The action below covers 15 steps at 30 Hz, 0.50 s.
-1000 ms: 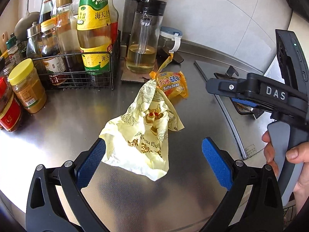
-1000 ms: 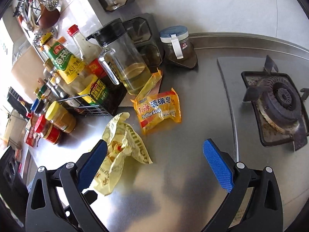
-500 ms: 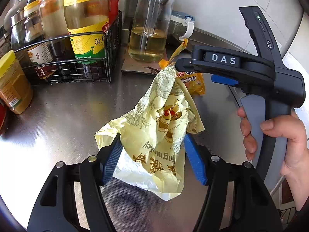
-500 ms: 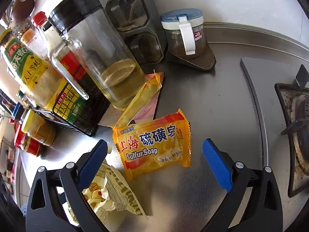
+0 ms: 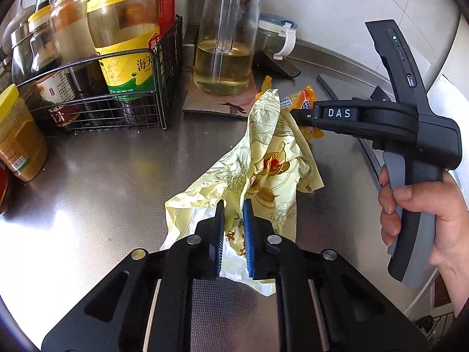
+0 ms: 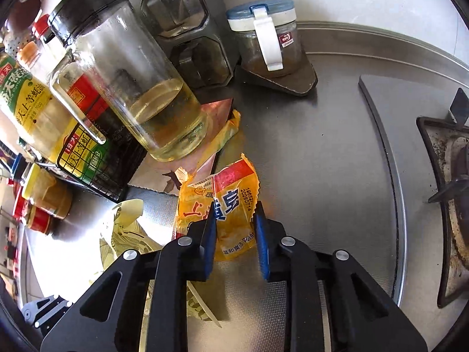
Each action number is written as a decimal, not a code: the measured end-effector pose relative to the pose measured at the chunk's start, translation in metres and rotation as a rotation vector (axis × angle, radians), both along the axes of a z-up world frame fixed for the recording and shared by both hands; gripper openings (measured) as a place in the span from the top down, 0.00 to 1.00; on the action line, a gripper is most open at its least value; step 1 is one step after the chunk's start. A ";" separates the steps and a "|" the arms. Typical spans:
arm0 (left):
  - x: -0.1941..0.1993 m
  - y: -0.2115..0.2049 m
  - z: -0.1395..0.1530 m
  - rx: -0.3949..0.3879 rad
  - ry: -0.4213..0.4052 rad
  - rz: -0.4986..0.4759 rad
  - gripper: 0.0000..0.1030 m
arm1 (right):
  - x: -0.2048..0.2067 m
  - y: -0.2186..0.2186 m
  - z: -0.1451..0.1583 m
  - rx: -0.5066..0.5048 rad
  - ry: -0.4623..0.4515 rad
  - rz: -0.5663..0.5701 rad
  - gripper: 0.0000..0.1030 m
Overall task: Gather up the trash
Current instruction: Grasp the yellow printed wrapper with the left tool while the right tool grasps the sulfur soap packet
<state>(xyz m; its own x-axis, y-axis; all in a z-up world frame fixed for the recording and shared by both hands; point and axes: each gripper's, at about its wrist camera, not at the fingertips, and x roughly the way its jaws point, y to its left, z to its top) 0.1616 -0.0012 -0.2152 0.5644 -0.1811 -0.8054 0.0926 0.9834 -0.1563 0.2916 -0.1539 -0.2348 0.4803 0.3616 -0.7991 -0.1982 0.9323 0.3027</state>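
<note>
Left gripper [image 5: 233, 234]: blue pads nearly together, pinching a fold of the pale yellow wrapper [image 5: 258, 176] at lower centre of the left wrist view.
Yellow wrapper, position: lies on the steel counter [image 5: 111, 182]; the near end runs between the pads, the rest rises in a crumpled peak toward frame centre.
Yellow wrapper, look: thin, creased, printed with line drawings, red-orange motifs and brown characters; white underside showing at the near edge.
Right gripper [image 6: 236, 234]: pads narrowed on both sides of the orange soap packet [image 6: 225, 202], lower centre of the right wrist view; both pads look to touch its edges, packet buckled between them.
Soap packet, position: on the counter, just below the glass oil jug [image 6: 134, 88]; its lower half sits between the pads.
Soap packet, look: glossy orange-yellow, red band, blue characters, torn top edge.
Wrapper vs packet: yellow wrapper at lower left of the right wrist view, just beside the packet.
Background: wire rack [image 5: 117, 99] of bottles at upper left; gas burner [image 6: 451, 193] at right edge.
</note>
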 end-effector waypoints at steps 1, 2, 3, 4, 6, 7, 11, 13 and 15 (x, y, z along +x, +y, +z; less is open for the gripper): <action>-0.001 -0.002 0.001 0.001 -0.003 -0.006 0.92 | -0.003 -0.001 0.002 0.000 -0.010 -0.003 0.78; 0.002 -0.005 0.002 0.003 -0.008 -0.014 0.93 | -0.006 -0.004 0.004 0.004 -0.018 -0.008 0.79; 0.000 -0.007 0.005 0.004 -0.015 -0.020 0.93 | -0.010 -0.006 0.007 0.010 -0.025 -0.012 0.79; -0.002 -0.008 0.008 0.002 -0.020 -0.027 0.93 | -0.014 -0.011 0.010 0.011 -0.032 -0.018 0.79; -0.007 -0.010 0.014 0.003 -0.038 -0.031 0.93 | -0.023 -0.018 0.019 0.011 -0.051 -0.034 0.79; -0.009 -0.011 0.018 0.002 -0.047 -0.033 0.94 | -0.028 -0.022 0.022 0.011 -0.059 -0.043 0.79; -0.023 -0.011 0.031 0.003 -0.081 -0.030 0.94 | -0.045 -0.039 0.042 0.005 -0.092 -0.083 0.80; -0.031 -0.012 0.036 0.001 -0.095 -0.032 0.94 | -0.058 -0.047 0.050 0.003 -0.108 -0.095 0.80; -0.041 -0.013 0.042 0.006 -0.105 -0.035 0.94 | -0.074 -0.054 0.058 0.000 -0.119 -0.102 0.80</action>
<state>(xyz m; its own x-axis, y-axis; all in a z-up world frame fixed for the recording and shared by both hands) 0.1202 -0.0140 -0.1734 0.6394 -0.1978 -0.7430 0.1427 0.9801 -0.1380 0.2181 -0.2081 -0.1769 0.6061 0.3058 -0.7343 -0.1367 0.9495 0.2826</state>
